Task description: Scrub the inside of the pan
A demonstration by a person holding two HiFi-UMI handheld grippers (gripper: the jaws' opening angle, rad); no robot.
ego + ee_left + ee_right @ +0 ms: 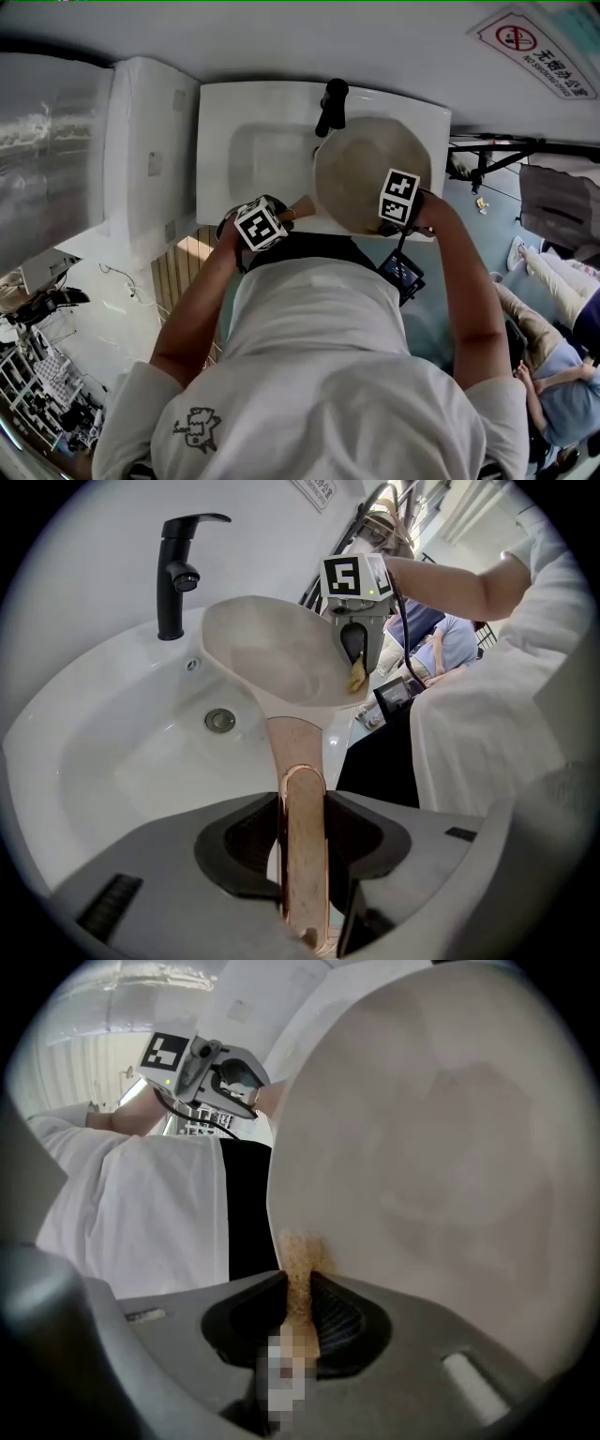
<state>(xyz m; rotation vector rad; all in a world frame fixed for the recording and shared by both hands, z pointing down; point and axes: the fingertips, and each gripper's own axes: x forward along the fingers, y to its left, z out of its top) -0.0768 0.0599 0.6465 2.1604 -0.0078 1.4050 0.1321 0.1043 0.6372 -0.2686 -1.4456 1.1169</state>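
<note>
Fingers (pixel 230 846) clamp pan handle (pixel 302 832), sponge (pixel 298 1274) seemingly inside

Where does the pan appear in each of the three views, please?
Head view: the pan sits upper centre-right, over the sink's right part, just under the tap.
Left gripper view: upper centre, its handle running down into the left gripper.
Right gripper view: it fills the right half, just behind the sponge.
Shared landmark: the person's white shirt, in all three views.
</note>
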